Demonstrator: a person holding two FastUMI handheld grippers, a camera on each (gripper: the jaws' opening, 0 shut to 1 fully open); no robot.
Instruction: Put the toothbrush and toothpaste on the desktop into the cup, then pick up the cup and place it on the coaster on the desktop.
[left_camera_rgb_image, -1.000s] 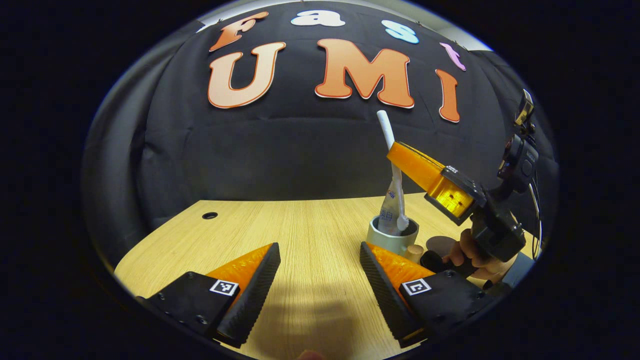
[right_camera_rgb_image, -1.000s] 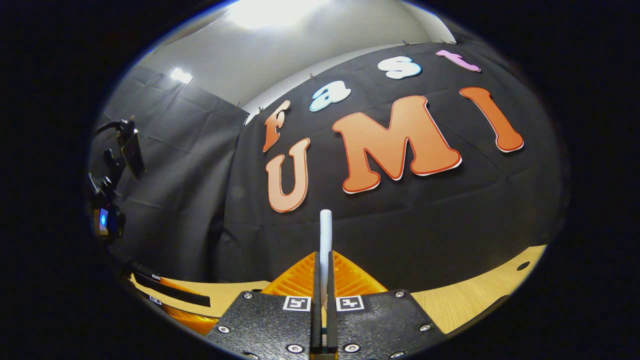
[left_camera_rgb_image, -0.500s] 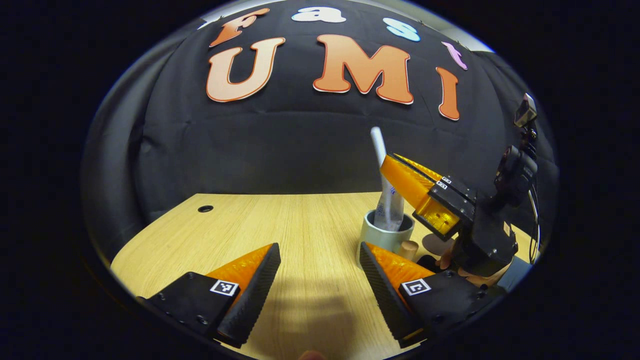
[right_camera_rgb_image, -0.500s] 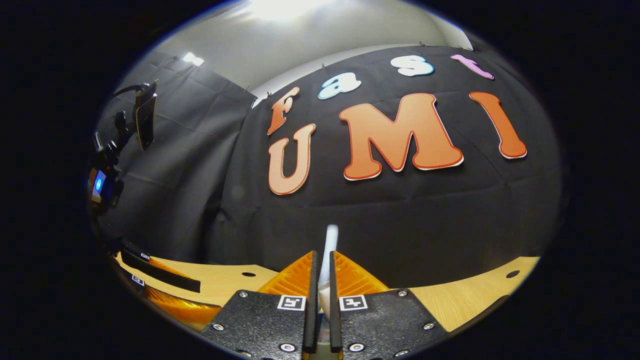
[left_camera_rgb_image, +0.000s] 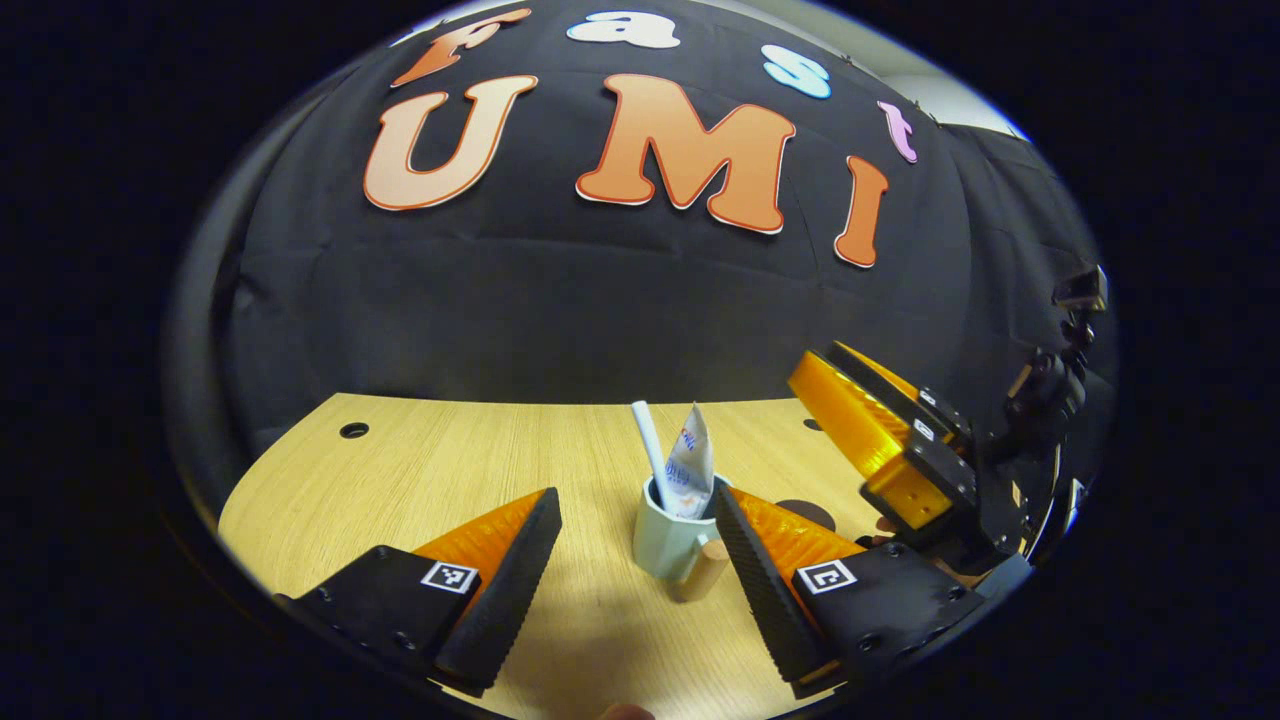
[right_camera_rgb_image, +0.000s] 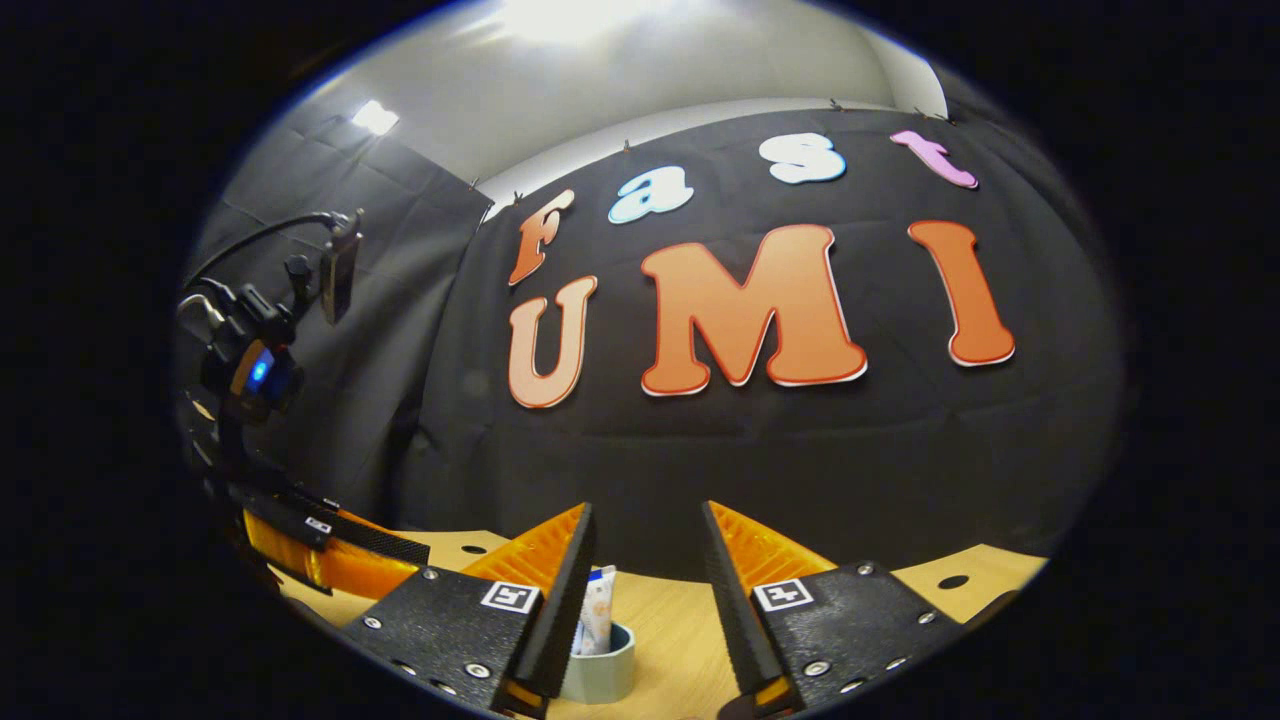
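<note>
Above cup (right_camera_rgb_image: 598, 668) — right claw (right_camera_rgb_image: 648, 590) wide open, empty, touching nothing.

Left gripper view: low over desk (left_camera_rgb_image: 450, 470), facing wall. Right gripper view: higher, tilted up. Shared: cup (left_camera_rgb_image: 668, 535) (right_camera_rgb_image: 600, 675).

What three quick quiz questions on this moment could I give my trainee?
1. True or false: the toothbrush and the toothpaste both stand in the cup.
2. Multiple choice: the right tongs are A) shut on the toothbrush, B) open and holding nothing, C) shut on the cup.
3. Fill in: the cup stands on the ____, not yet on the coaster.

Key
1. True.
2. B: the fingers stand apart with the cup below them.
3. Desk; the dark round coaster lies to the cup's right in the left gripper view.
</note>
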